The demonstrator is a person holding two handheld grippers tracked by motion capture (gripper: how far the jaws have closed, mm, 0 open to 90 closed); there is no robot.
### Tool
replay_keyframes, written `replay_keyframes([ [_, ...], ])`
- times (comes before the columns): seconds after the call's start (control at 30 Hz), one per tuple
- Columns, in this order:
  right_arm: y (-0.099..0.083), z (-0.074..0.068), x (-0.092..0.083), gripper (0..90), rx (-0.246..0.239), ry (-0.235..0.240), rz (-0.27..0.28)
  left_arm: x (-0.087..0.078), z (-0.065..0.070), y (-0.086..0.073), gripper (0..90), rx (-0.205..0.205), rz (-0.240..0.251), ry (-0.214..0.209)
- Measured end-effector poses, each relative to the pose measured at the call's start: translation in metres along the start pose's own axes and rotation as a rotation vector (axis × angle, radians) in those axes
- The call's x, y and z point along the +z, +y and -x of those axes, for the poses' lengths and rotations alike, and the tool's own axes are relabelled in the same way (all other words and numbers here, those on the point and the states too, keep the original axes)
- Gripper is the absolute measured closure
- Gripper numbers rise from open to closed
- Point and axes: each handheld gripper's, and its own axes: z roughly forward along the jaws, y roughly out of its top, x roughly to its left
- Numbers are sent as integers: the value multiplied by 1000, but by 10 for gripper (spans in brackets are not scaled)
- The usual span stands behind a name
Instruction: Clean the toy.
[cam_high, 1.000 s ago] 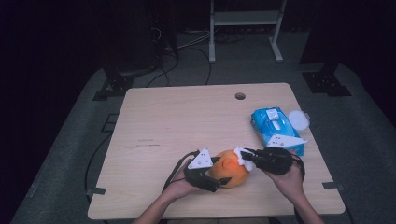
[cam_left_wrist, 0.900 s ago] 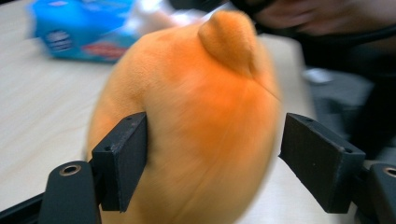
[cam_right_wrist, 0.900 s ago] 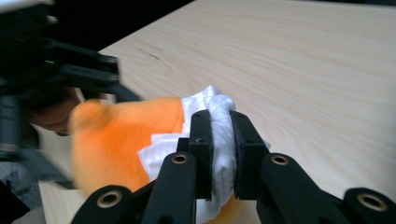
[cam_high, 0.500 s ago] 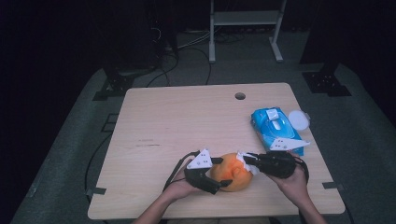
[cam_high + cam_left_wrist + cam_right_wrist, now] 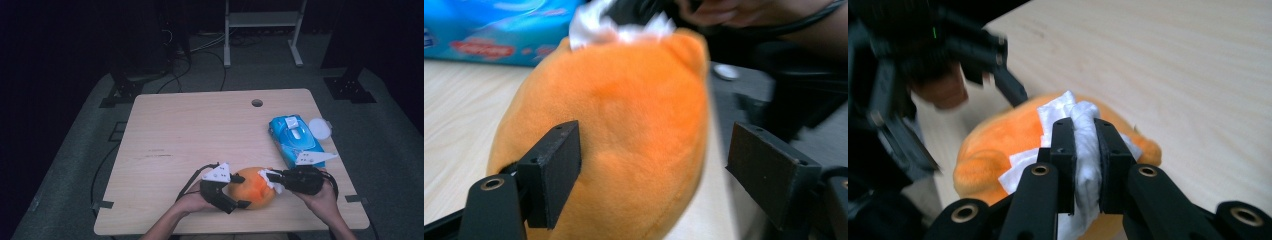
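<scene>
An orange plush toy (image 5: 254, 192) lies near the table's front edge. My left gripper (image 5: 239, 191) reaches around it from the left. In the left gripper view one pad (image 5: 556, 170) rests against the plush (image 5: 624, 125), while the other pad (image 5: 769, 170) stands clear of it. The jaws have just been opening with the toy between them. My right gripper (image 5: 1084, 125) is shut on a crumpled white wipe (image 5: 1058, 112), which it presses onto the top of the toy (image 5: 993, 145). In the high view the right gripper (image 5: 272, 176) comes in from the toy's right.
A blue pack of wipes (image 5: 295, 140) lies at the table's right side, just beyond my right hand. A round white lid (image 5: 320, 128) sits beside it. The wooden table (image 5: 200, 135) has a small hole (image 5: 257, 103) near its far edge. Cables run across the floor behind it.
The right gripper and its wipe have shifted slightly toward the near edge over the toy. The left gripper has stayed around the toy in the same spot.
</scene>
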Motion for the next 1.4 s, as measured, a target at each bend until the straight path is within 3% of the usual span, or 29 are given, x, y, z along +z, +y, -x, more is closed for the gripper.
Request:
replay_keyframes([
  [0.03,-2,-2,-2,797,-8,8,-4,-3,-1,3,218,-5,12,-11],
  [0.1,-5,-5,-5,797,-20,24,-8,-6,-4,8,205,9,25,18],
  [0.23,-10,-6,-7,794,-36,78,-10,1,-14,12,152,13,1,43],
  [0.3,-11,-7,-9,793,-57,79,-18,10,-21,14,108,8,-26,64],
  [0.5,-17,-8,-12,790,-66,93,-28,32,-28,18,72,16,-71,20],
  [0.57,-20,-4,-15,788,-45,108,-20,36,-28,14,128,-19,-80,-4],
  [0.63,-23,0,-17,788,-21,124,-12,37,-27,9,208,-27,-82,-7],
  [0.7,-25,2,-20,787,-1,127,-4,38,-24,7,308,-31,-61,46],
  [0.83,-24,7,-27,787,26,128,51,38,-15,10,432,-24,-38,86],
  [1.0,-22,11,-37,789,44,114,106,32,-5,26,488,46,-41,137],
  [1.07,-22,13,-40,789,53,111,119,27,-7,29,491,53,-51,161],
  [1.2,-23,17,-45,788,63,82,129,10,-22,29,493,16,-28,235],
  [1.4,-28,32,-50,756,70,-20,95,-13,-40,27,493,4,-31,357],
])
